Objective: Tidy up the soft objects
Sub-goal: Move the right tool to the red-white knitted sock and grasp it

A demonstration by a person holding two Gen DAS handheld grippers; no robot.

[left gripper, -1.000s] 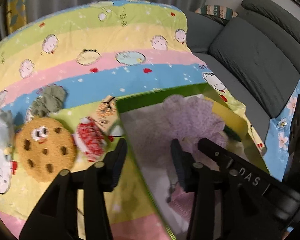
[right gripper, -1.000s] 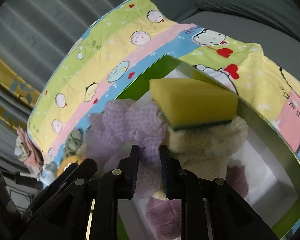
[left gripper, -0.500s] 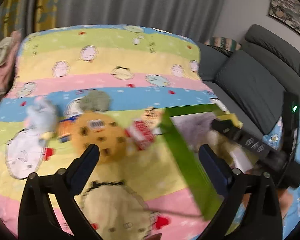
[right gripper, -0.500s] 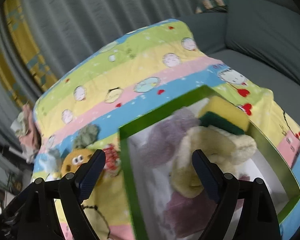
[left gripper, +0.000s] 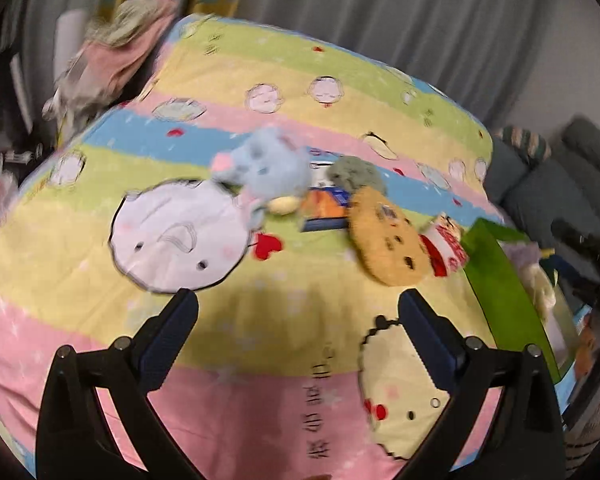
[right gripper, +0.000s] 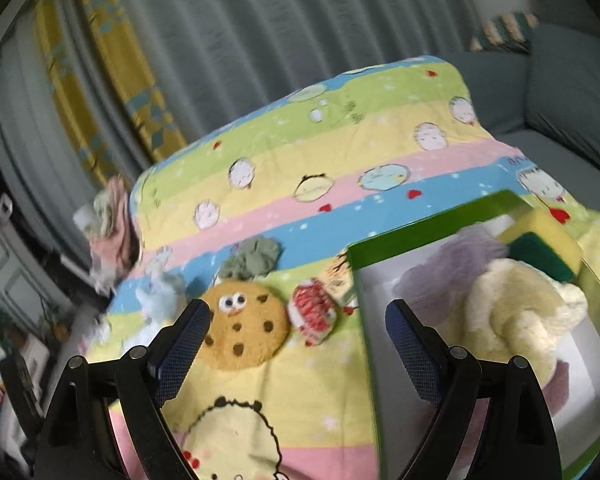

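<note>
Left wrist view: left gripper [left gripper: 298, 308] spread wide, nothing between the fingers, pads clear of the blanket [left gripper: 80, 248] at lower centre. Toys sit in a row across mid-frame, all above and beyond the fingertips: blue plush [left gripper: 266, 170] centre, grey-green plush [left gripper: 356, 172] just right of it, cookie plush [left gripper: 388, 240] centre-right, red-white plush [left gripper: 446, 250] touching the cookie's right edge. A small orange-blue item lies between the blue plush and the cookie; too blurred to identify. Green box [left gripper: 500, 276] at right edge, beside the red-white plush, contents mostly hidden.

Right wrist view: right gripper [right gripper: 298, 322] also wide, empty. Cookie plush [right gripper: 246, 326] lies between the fingertips in frame, nearer the left finger; contact can't be judged. Red-white plush [right gripper: 314, 314] just right of it, grey-green plush [right gripper: 254, 258] above, blue plush [right gripper: 160, 294] at left. Green box [right gripper: 364, 280] fills the right side, holding a cream plush [right gripper: 516, 312], a purple cloth [right gripper: 452, 264] and a yellow-green sponge [right gripper: 544, 236] at its upper right corner.
</note>
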